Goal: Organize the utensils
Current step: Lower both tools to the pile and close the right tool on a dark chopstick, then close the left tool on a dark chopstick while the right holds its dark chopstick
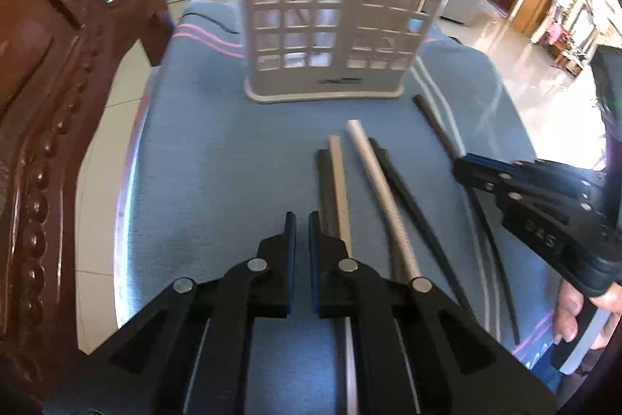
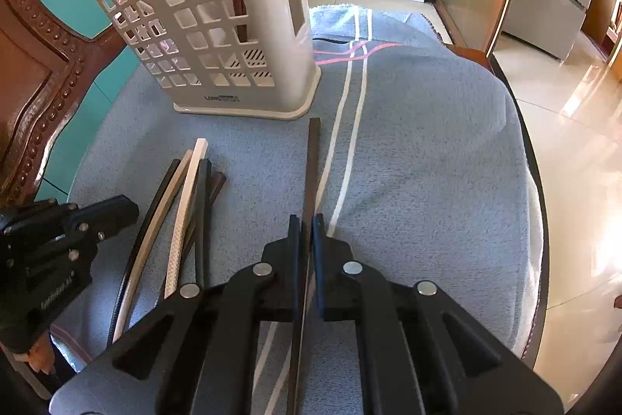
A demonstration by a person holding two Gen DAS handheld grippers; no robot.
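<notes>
dark chopstick (image 2: 312, 158) pinched between the nearly closed jaws of the right gripper (image 2: 307, 220), long axis running straight ahead, far tip aimed at the base of the white lattice holder (image 2: 217, 26) standing upright on the blue cloth (image 2: 427, 142). to its left, loose chopsticks (image 1: 352, 189), pale and dark, roughly parallel, ends toward the holder. left gripper (image 1: 302, 220) above them, jaws narrowly apart, gripping nothing.

Both wrist views low, forward-facing (sharing holder (image 1: 334, 6))
</notes>
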